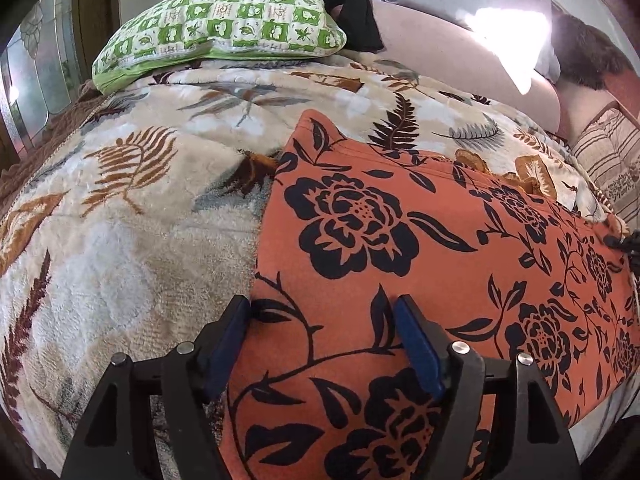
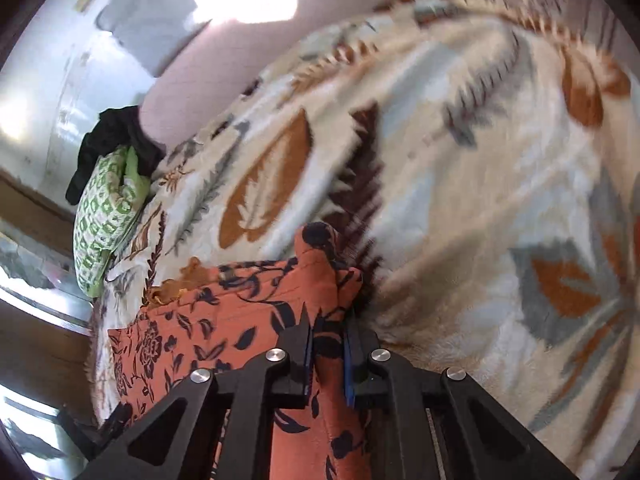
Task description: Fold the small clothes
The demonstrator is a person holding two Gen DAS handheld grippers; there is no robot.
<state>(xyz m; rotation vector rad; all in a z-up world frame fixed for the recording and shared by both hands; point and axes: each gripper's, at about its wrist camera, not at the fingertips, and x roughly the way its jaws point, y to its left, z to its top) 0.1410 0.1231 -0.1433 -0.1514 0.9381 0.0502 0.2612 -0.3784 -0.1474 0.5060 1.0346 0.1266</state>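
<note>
An orange garment with a black flower print (image 1: 400, 240) lies spread flat on a leaf-patterned blanket (image 1: 120, 220). My left gripper (image 1: 322, 304) hovers open over the garment's near left edge. Its blue pads (image 1: 228, 340) stand wide apart and the cloth lies flat beneath them. In the right wrist view, my right gripper (image 2: 328, 320) is shut on a bunched fold of the orange garment (image 2: 224, 308), lifting its corner above the blanket (image 2: 460, 160). The picture there is blurred by movement.
A green checked pillow (image 1: 224, 24) sits at the far end of the bed with a black cloth (image 1: 352, 4) behind it. A pink padded surface (image 1: 440, 52) runs along the back and a striped cushion (image 1: 608, 160) lies at the right. A window is at far left.
</note>
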